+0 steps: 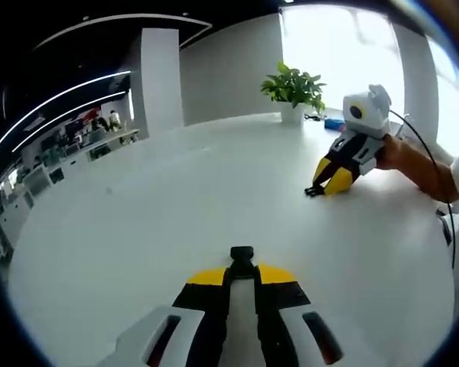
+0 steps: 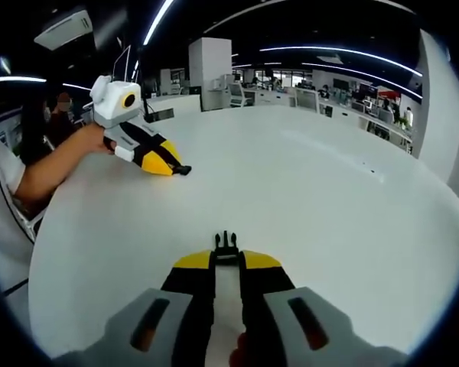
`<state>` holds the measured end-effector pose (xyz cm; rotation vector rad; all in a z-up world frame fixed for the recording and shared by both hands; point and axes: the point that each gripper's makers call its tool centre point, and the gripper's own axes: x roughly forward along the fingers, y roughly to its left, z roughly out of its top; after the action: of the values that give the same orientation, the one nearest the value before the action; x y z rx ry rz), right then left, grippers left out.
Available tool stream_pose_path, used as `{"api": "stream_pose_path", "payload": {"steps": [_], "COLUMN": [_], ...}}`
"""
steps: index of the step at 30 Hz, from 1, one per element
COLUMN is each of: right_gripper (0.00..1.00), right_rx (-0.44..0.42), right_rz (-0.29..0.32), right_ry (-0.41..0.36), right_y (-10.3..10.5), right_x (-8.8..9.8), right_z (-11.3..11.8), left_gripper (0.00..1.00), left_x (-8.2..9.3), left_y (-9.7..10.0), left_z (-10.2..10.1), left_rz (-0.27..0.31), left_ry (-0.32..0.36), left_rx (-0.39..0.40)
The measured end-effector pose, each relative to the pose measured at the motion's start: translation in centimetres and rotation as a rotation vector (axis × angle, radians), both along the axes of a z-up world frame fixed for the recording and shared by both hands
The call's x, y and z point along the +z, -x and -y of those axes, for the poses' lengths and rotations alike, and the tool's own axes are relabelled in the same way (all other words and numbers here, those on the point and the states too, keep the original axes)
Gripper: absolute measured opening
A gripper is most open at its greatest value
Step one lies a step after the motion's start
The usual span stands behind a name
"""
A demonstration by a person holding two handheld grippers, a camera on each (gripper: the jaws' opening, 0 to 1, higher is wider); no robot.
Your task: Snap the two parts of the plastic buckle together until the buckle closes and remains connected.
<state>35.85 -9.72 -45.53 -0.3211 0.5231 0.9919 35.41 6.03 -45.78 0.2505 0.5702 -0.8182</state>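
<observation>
Pinching the socket half (image 1: 242,255) of the black buckle at the tips of the left gripper (image 1: 242,269), jaws drawn close around it, the piece poking just past the yellow tips and sitting low over the white table (image 1: 138,229) in the left gripper view. Gripping the pronged half (image 2: 226,246) in the same way in the right gripper (image 2: 226,261), jaws nearly together on it, prongs pointing forward in the right gripper view. Keeping the two halves well apart, each gripper resting at or just above the tabletop. Looking farther across in the left gripper view, seeing the right gripper (image 1: 327,182) at the upper right with a small black piece at its tips, touching the table, and a hand (image 1: 402,153) in an orange sleeve behind it. Looking farther in the right gripper view, finding the left gripper (image 2: 172,167) at the upper left, yellow tips angling down to the surface, a dark bit showing at the tips, an arm (image 2: 57,164) reaching in behind. Beyond that, spotting a potted plant (image 1: 294,88) standing near the far edge of the table, with a small blue thing (image 1: 334,123) just beside it, too small to tell apart. Farthest out, taking in a white pillar (image 2: 209,61), office desks and strip lights overhead.
</observation>
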Motion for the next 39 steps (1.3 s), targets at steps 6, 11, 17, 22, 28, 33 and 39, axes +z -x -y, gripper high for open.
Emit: {"api": "stream_pose_path", "payload": {"steps": [6,11,17,22,28,33,39], "right_gripper": [0.12,0.12,0.12,0.12,0.12,0.12,0.12], "right_rx": [0.034,0.071,0.112,0.127,0.127,0.135,0.146], "right_rz": [-0.016,-0.036,-0.043,-0.044,-0.039,-0.067,-0.065], "right_ry": [0.021,0.043,0.067,0.06,0.014,-0.032,-0.022], "right_y": [-0.4,-0.9,-0.8,-0.6,-0.8,-1.1,-0.9], "right_x": [-0.1,-0.3,-0.4,-0.4,-0.3,-0.3,-0.2], "right_z": [0.0,-0.1,-0.2,-0.1,-0.4,-0.5,-0.6], "left_gripper": [0.12,0.12,0.12,0.12,0.12,0.12,0.12], "left_x": [0.0,0.1,0.1,0.0,-0.1,-0.2,-0.5], "left_y": [0.0,0.0,0.0,0.2,-0.3,-1.1,-2.2], "left_z": [0.2,0.5,0.6,0.9,1.3,1.2,1.0], "left_rz": [-0.005,-0.009,-0.031,-0.03,-0.024,-0.012,-0.005], "left_ry": [-0.013,-0.035,-0.048,-0.05,-0.001,0.025,0.041], "left_rx": [-0.037,-0.084,-0.139,-0.16,-0.169,-0.206,-0.224]}}
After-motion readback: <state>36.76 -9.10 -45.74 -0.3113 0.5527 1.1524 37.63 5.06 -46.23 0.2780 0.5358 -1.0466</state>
